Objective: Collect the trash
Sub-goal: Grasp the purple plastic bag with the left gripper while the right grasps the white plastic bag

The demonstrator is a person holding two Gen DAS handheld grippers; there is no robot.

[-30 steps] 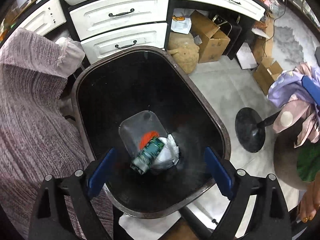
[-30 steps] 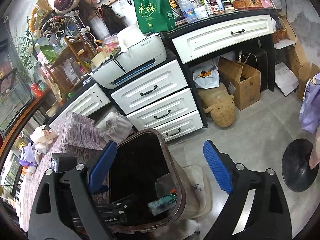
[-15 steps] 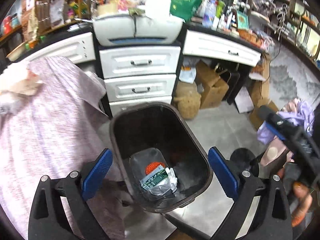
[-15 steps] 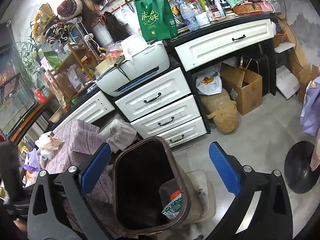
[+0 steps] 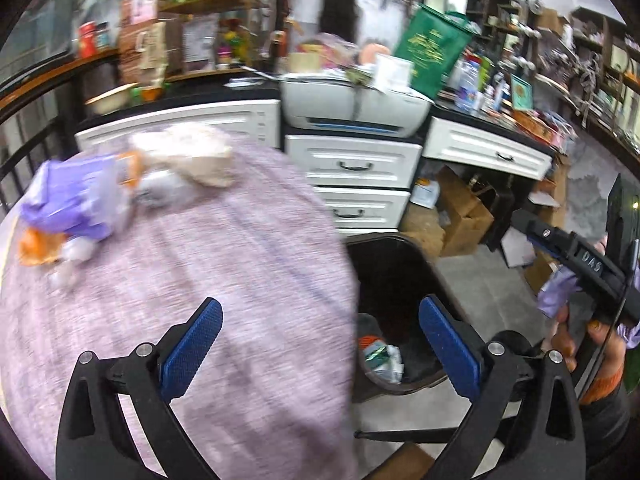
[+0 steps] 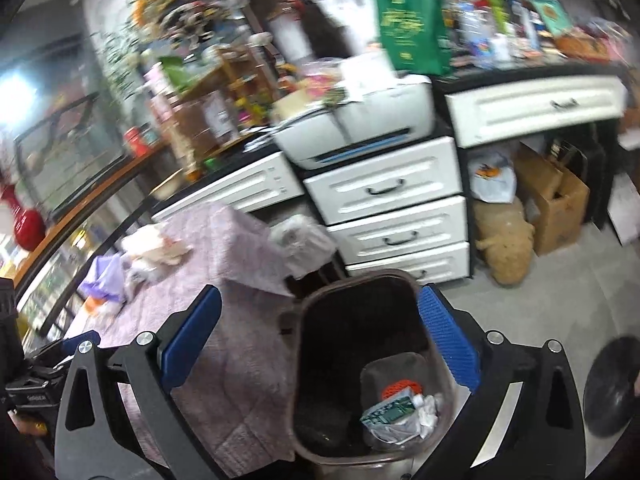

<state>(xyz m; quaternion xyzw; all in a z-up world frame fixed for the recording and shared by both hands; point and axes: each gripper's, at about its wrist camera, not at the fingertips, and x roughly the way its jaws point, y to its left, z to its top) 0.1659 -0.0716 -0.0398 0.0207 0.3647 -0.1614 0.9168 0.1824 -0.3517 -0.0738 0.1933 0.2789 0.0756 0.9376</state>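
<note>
My left gripper (image 5: 320,344) and right gripper (image 6: 320,336) gape wide and empty, the left's jaws having just widened; wrappers (image 6: 394,410) lie in the bin (image 6: 304,320).

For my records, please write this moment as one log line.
left gripper: open, empty | right gripper: open, empty | trash bin: holds wrappers | table: trash left

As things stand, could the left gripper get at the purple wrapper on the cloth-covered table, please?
Probably yes. The left gripper is open and empty, over the cloth-covered table, and nothing stands between it and the purple wrapper ahead to its left.
</note>
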